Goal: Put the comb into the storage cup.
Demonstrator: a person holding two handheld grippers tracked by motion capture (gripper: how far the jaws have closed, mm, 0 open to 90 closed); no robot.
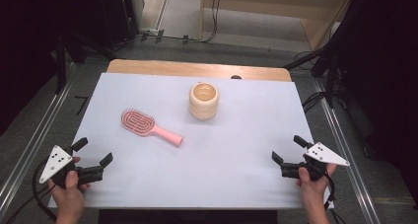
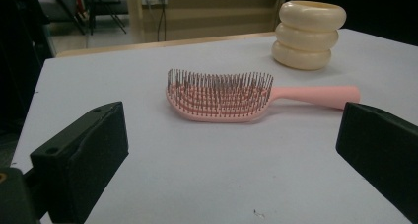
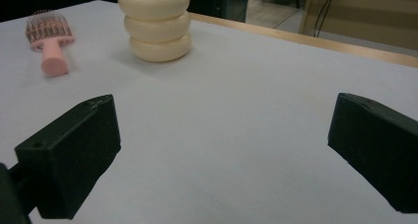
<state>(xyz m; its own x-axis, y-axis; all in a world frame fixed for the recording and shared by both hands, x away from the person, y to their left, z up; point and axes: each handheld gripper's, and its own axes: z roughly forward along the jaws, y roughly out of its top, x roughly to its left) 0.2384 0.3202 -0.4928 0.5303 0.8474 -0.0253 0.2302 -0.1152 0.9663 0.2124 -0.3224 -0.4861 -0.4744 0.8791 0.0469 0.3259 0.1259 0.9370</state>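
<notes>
At the near left corner of the table, the left gripper (image 1: 93,152) rests low on the white sheet with its jaws fully apart and nothing between them. At the near right edge, the right gripper (image 1: 285,149) sits in a matching pose, jaws likewise spread wide and empty. Each is held from below by one hand of the person: the left hand (image 1: 69,189) and the right hand (image 1: 311,182).

Ahead of the left gripper lies the pink hairbrush (image 1: 148,126), flat on the sheet with bristles up. Its oval head points toward the far left and its handle runs toward the near right. In the left gripper view the hairbrush (image 2: 231,96) sits squarely between the two jaws in the line of sight, yet well apart from them.

Beyond the brush handle stands the cream ribbed cup (image 1: 204,100), upright, mouth open, near the middle of the far half of the white table cover (image 1: 236,150). Brush and cup are near each other but not touching. The right gripper view shows the cup (image 3: 155,24) ahead and to the left, well apart from its jaws.

Judged progress: none. Neither object is gripped or touched. The likely work, taking up the brush and standing it in the cup, remains entirely to be done, beginning with an approach by the left gripper.
</notes>
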